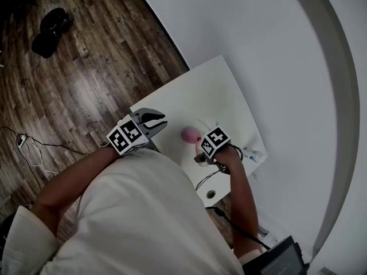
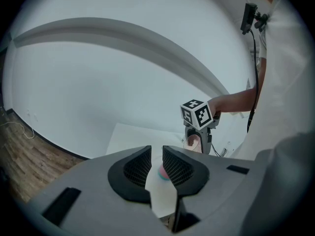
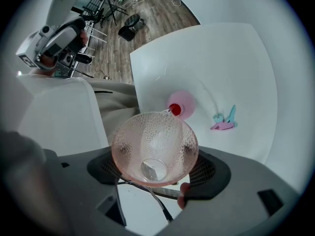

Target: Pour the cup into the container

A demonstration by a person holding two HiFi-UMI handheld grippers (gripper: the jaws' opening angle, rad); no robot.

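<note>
Right gripper view: a clear pink dimpled plastic cup [image 3: 155,149] clamped near a round pink container [image 3: 183,104].
The right gripper [image 3: 156,165] presses its jaws on the cup's two sides, and the cup's mouth tips toward the camera, close to the container's red opening. The container stands on a white table [image 3: 221,58]. To the container's left, the left gripper [image 2: 157,157] holds its jaws narrowly apart with nothing between them.

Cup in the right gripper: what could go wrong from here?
The cup tapers, so it might slip from the jaws' pinch. The container is small, sits near the table edge, and the open left gripper isn't steadying it: a bump could tip it.
</note>
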